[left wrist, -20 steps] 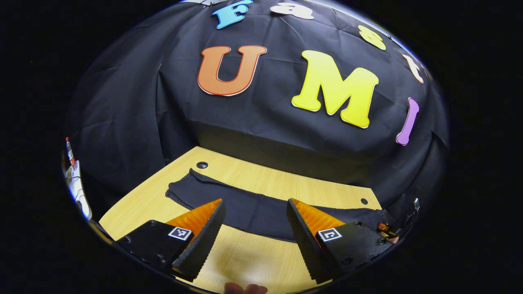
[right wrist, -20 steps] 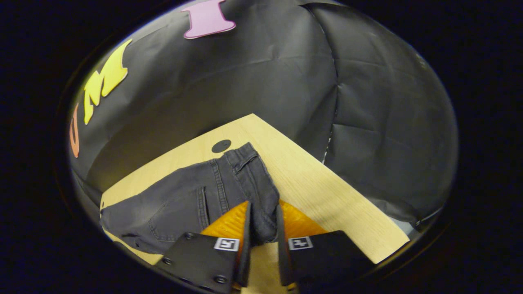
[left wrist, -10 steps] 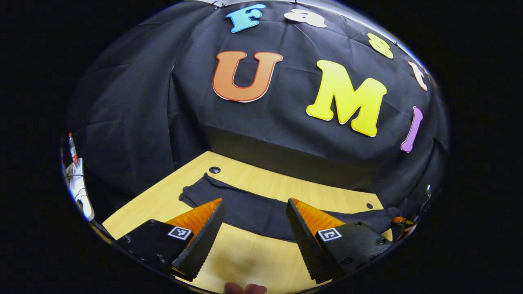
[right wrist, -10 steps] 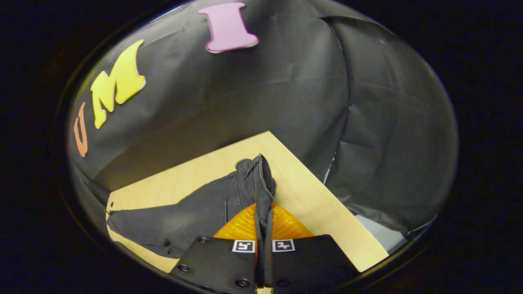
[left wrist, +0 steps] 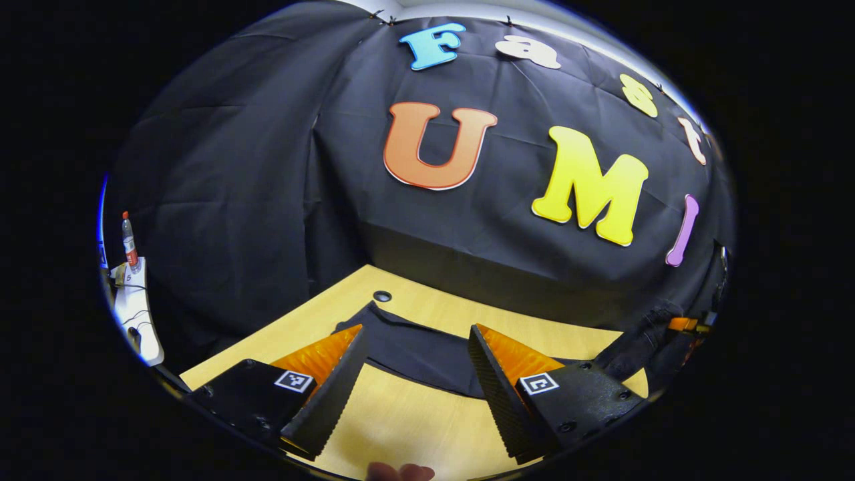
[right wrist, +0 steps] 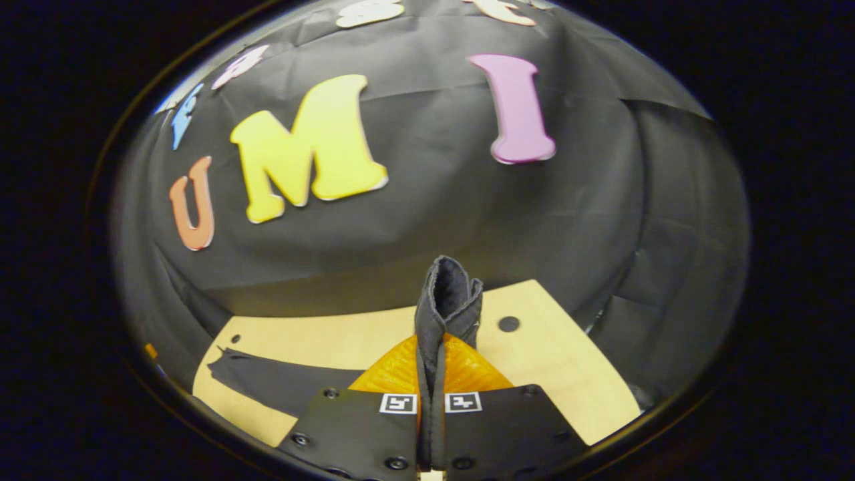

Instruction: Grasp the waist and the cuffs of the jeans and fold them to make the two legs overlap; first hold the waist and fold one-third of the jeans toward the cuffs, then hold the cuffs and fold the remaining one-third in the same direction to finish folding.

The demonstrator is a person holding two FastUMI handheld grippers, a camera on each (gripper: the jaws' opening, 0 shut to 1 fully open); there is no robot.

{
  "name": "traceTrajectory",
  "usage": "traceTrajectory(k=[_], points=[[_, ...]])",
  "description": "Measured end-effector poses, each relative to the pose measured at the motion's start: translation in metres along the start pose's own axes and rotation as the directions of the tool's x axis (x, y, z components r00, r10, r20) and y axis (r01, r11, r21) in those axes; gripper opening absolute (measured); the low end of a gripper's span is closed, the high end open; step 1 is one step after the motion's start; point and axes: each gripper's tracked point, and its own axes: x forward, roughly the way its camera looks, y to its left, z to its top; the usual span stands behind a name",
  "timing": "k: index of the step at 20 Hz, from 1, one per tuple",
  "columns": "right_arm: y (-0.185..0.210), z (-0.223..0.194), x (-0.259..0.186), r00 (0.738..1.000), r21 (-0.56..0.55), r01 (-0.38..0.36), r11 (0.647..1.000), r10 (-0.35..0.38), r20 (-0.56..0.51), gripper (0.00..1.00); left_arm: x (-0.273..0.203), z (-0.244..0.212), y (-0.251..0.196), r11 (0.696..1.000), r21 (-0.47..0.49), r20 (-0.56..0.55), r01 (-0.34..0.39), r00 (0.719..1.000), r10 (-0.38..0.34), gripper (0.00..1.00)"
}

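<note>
Dark grey jeans (left wrist: 417,354) lie stretched across the light wooden table (left wrist: 401,421), the cuffs toward the table's far left corner. My left gripper (left wrist: 415,331) hovers open just before the leg section, nothing between its fingers. In the right gripper view my right gripper (right wrist: 432,341) is shut on the waist (right wrist: 449,297), which stands up bunched above the fingertips, lifted off the table (right wrist: 568,374). The leg (right wrist: 280,381) trails flat to the left. In the left gripper view, the right gripper (left wrist: 681,326) appears at the far right with the fabric (left wrist: 638,344) rising to it.
A cable hole (left wrist: 382,295) marks the table's far left corner; another hole (right wrist: 508,324) sits near the right end. Off the table to the left stands a white stand with a small bottle (left wrist: 128,240). Black cloth walls close off the back and sides.
The right gripper closed fully on the waist and lifted it off the table, swinging toward the legs. The left gripper stayed open and drifted slightly along the legs.
</note>
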Motion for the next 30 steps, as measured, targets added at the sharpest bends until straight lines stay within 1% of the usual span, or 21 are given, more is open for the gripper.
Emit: traceTrajectory(k=[1,3,6,7,9,11,13,14,16,17,19,20,21,23,24,26,27,28,29,30], points=[[0.029,-0.004,0.003,1.000,-0.007,-0.031,0.999,0.031,-0.002,0.00,-0.003,0.001,0.011,1.000,-0.001,0.004,-0.012,1.000,0.012,0.96],[0.093,-0.019,0.013,0.996,-0.042,-0.092,0.995,0.091,-0.017,0.00,-0.012,0.001,0.032,0.999,-0.010,0.008,-0.033,0.999,0.033,0.96],[0.169,-0.059,0.027,0.983,-0.113,-0.178,0.978,0.171,-0.072,0.01,-0.029,-0.002,0.070,0.996,-0.006,0.008,-0.085,0.996,0.086,0.96],[0.193,-0.078,0.036,0.978,-0.143,-0.196,0.970,0.184,-0.093,0.01,-0.036,-0.002,0.082,0.994,0.002,0.008,-0.105,0.994,0.105,0.96],[0.227,-0.118,0.054,0.971,-0.202,-0.221,0.954,0.195,-0.141,0.01,-0.049,-0.010,0.105,0.991,-0.005,-0.004,-0.135,0.991,0.135,0.96],[0.253,-0.162,0.072,0.967,-0.280,-0.223,0.934,0.176,-0.185,0.01,-0.057,-0.020,0.121,0.987,-0.029,-0.024,-0.157,0.987,0.157,0.96],[0.271,-0.208,0.092,0.959,-0.357,-0.228,0.906,0.146,-0.244,0.01,-0.066,-0.029,0.128,0.983,-0.082,-0.060,-0.167,0.985,0.162,0.96],[0.276,-0.232,0.100,0.952,-0.389,-0.231,0.892,0.126,-0.278,0.00,-0.069,-0.031,0.133,0.980,-0.097,-0.068,-0.176,0.983,0.170,0.96],[0.276,-0.272,0.112,0.936,-0.425,-0.239,0.873,0.090,-0.341,0.01,-0.074,-0.034,0.146,0.976,-0.094,-0.074,-0.198,0.979,0.191,0.96],[0.275,-0.285,0.116,0.929,-0.439,-0.239,0.866,0.073,-0.362,0.01,-0.074,-0.035,0.151,0.974,-0.093,-0.079,-0.205,0.977,0.198,0.96],[0.276,-0.293,0.121,0.929,-0.478,-0.236,0.846,0.052,-0.367,0.01,-0.076,-0.038,0.158,0.972,-0.100,-0.089,-0.211,0.975,0.203,0.96],[0.281,-0.293,0.120,0.930,-0.480,-0.251,0.841,0.071,-0.362,0.01,-0.075,-0.039,0.159,0.971,-0.105,-0.094,-0.213,0.975,0.203,0.96],[0.287,-0.298,0.120,0.921,-0.469,-0.283,0.837,0.100,-0.376,0.08,-0.075,-0.041,0.160,0.971,-0.114,-0.102,-0.211,0.974,0.200,0.96],[0.290,-0.297,0.113,0.912,-0.462,-0.310,0.831,0.123,-0.391,0.36,-0.069,-0.045,0.159,0.970,-0.136,-0.115,-0.200,0.976,0.185,0.96],[0.295,-0.296,0.110,0.908,-0.448,-0.327,0.832,0.145,-0.394,0.33,-0.065,-0.048,0.156,0.971,-0.143,-0.119,-0.192,0.977,0.176,0.96],[0.303,-0.291,0.097,0.894,-0.411,-0.365,0.835,0.191,-0.406,0.61,-0.058,-0.048,0.153,0.973,-0.147,-0.120,-0.177,0.980,0.160,0.96],[0.306,-0.291,0.087,0.878,-0.378,-0.393,0.838,0.220,-0.425,0.75,-0.054,-0.045,0.150,0.975,-0.149,-0.119,-0.166,0.982,0.149,0.96],[0.307,-0.289,0.075,0.866,-0.353,-0.414,0.839,0.244,-0.437,0.82,-0.051,-0.046,0.147,0.976,-0.150,-0.118,-0.155,0.983,0.138,0.96],[0.306,-0.283,0.066,0.862,-0.346,-0.425,0.836,0.257,-0.438,0.89,-0.046,-0.045,0.144,0.978,-0.150,-0.117,-0.146,0.985,0.129,0.96],[0.305,-0.275,0.057,0.864,-0.351,-0.430,0.832,0.267,-0.426,0.92,-0.040,-0.045,0.141,0.979,-0.149,-0.116,-0.138,0.986,0.121,0.96]])
